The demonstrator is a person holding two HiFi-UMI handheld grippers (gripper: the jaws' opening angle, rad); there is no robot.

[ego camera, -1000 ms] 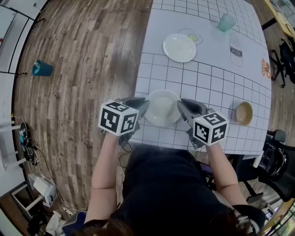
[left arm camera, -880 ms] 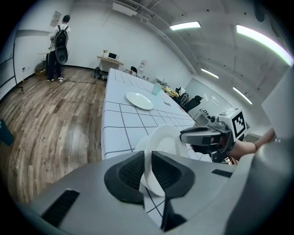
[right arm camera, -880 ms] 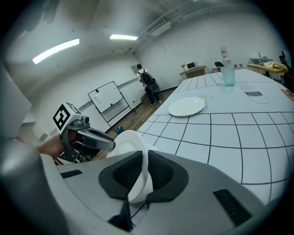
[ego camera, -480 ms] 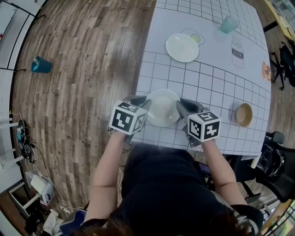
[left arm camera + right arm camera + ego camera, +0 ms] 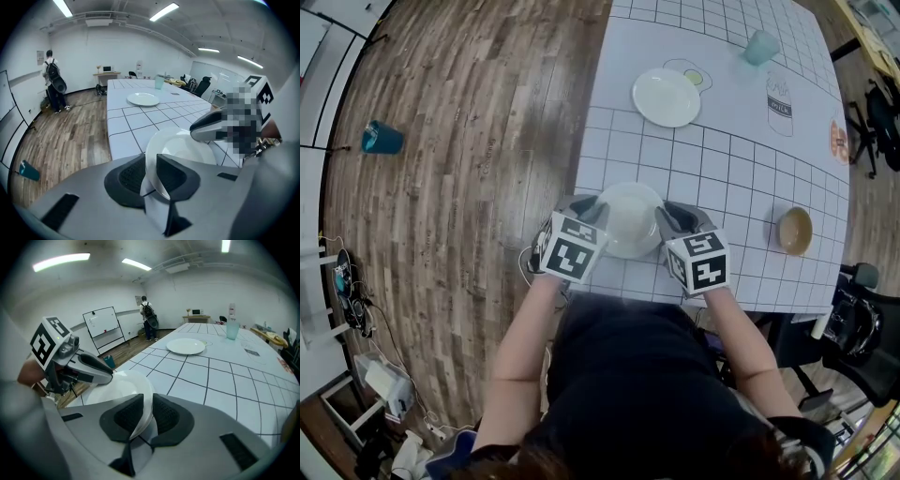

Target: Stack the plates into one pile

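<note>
Two plates were on the bench (image 5: 750, 169), and they were not yet one pile. The near plate (image 5: 630, 217) lay at the bench edge close to the person. The far plate (image 5: 666, 97) lay well apart from it, toward the other side. The left tool (image 5: 589, 212) and the right tool (image 5: 671, 219) stood at opposite sides of the near plate. Each one had its jaws a little spread, having just been opening, with the plate rim between the pads (image 5: 130, 176). The pads were very close to the rim, but as far as I could judge they did not clamp it.

I judged the step to be the taking of the near plate from both sides. The next move would need both tools to press on the rim at the same time. After that it would need a level lift, a carry to the far plate and a centred lowering.

The plates were round, shallow, white and glossy, probably glazed and slippery, with a thin raised rim. The pads were black and finely ribbed. The bench cover was white with a dark grid. A tan bowl (image 5: 796, 231) and a pale blue-green cup (image 5: 760, 45) stood aside.
</note>
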